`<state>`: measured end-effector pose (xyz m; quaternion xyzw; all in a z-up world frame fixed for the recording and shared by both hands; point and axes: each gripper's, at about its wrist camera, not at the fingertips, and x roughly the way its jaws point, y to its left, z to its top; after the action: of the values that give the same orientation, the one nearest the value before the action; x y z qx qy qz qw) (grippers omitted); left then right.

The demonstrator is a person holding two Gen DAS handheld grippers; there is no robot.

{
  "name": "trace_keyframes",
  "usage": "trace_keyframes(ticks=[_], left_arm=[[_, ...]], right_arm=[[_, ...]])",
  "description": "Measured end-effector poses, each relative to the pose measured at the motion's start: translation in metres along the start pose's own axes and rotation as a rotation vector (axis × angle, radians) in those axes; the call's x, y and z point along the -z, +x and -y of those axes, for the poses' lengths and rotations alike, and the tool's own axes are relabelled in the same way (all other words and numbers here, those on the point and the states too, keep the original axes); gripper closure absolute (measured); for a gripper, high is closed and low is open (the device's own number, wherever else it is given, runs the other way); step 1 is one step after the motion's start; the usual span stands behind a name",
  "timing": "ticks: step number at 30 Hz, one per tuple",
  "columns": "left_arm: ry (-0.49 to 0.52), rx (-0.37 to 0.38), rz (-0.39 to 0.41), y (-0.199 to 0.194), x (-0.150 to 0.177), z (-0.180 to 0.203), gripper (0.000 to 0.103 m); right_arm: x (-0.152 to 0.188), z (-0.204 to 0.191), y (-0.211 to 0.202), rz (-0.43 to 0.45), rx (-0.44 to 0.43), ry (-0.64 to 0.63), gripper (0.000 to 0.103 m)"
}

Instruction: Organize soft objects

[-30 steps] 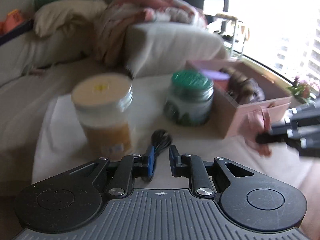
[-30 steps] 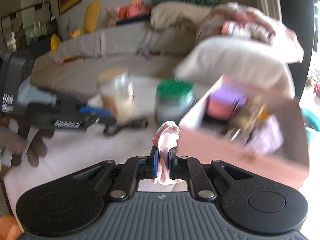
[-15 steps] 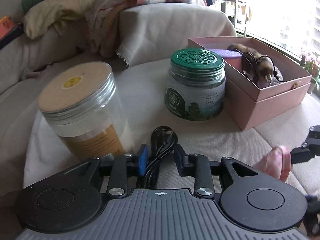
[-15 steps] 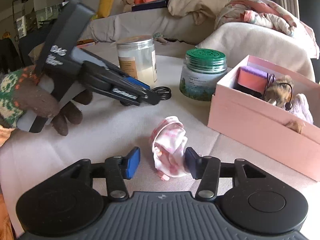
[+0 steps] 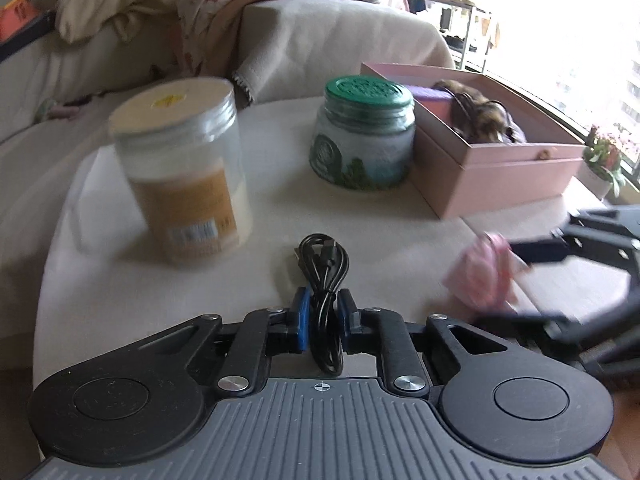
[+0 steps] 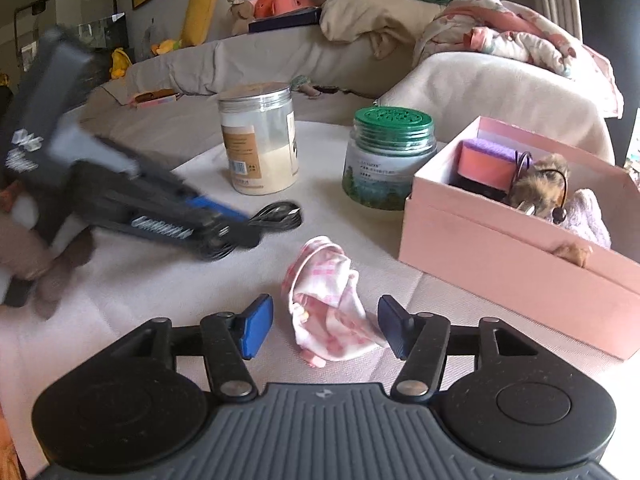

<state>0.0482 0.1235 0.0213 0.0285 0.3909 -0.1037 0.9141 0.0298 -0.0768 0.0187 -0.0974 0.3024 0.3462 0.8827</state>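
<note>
The left gripper (image 5: 323, 322) pinches a black cable (image 5: 325, 276) on the table (image 5: 120, 280). The right gripper (image 6: 325, 326) gapes wide around a loose pink cloth (image 6: 328, 304) beside the box (image 6: 520, 272).

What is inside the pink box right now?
The pink box holds a purple-and-orange sponge-like block, a brown furry item with a thin black cord, and a pale lilac fluffy piece. Its near wall hides the bottom and anything beneath them.
</note>
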Motion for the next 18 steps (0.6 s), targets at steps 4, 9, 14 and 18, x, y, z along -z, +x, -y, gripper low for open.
trace_keyframes(ticks=[4, 9, 14, 18], left_arm=[[-0.01, 0.001, -0.007, -0.007, 0.007, 0.001, 0.086], [-0.038, 0.017, -0.015, -0.001, 0.0, -0.003, 0.085], [-0.058, 0.021, -0.027, 0.008, -0.011, -0.005, 0.085], [-0.061, 0.01, -0.02, 0.012, -0.013, -0.002, 0.085]], right_arm=[[-0.002, -0.004, 0.0, 0.002, 0.026, -0.03, 0.045], [-0.008, -0.007, 0.002, -0.036, 0.004, -0.038, 0.064], [-0.003, -0.009, 0.006, -0.049, 0.008, -0.05, 0.064], [-0.001, -0.008, 0.005, -0.037, 0.011, -0.051, 0.063]])
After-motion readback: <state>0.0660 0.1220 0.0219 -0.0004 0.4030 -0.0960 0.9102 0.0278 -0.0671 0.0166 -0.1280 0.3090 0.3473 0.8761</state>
